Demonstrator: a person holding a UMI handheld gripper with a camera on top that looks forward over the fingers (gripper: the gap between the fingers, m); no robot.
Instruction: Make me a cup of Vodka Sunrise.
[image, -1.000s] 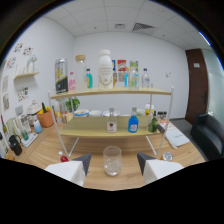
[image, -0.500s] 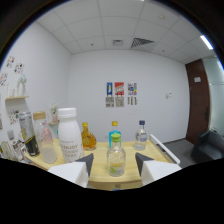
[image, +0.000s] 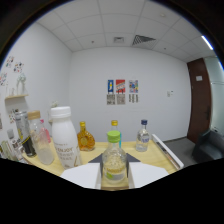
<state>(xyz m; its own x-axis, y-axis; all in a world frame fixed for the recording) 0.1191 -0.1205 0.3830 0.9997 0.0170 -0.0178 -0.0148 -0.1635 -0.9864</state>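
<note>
A small clear bottle with a green cap (image: 114, 159) holds pale yellowish liquid and stands upright on the wooden top shelf (image: 161, 152). It sits right between my fingers (image: 98, 161). My gripper (image: 114, 169) is shut on the green-capped bottle, with both dark tips pressing against its sides. Directly behind it, a yellow-capped bottle (image: 115, 124) is mostly hidden.
To the left of the held bottle stand a tall white bottle (image: 65, 136), a clear tan-capped bottle (image: 39, 144) and a dark can (image: 22, 134). A round amber bottle (image: 86, 138) and a blue-capped clear bottle (image: 142, 136) stand beyond. Posters (image: 120, 92) hang on the far wall.
The view rose from the lower table and glass up to the top shelf. The fingers have narrowed around the green-capped bottle, which now looks larger and closer.
</note>
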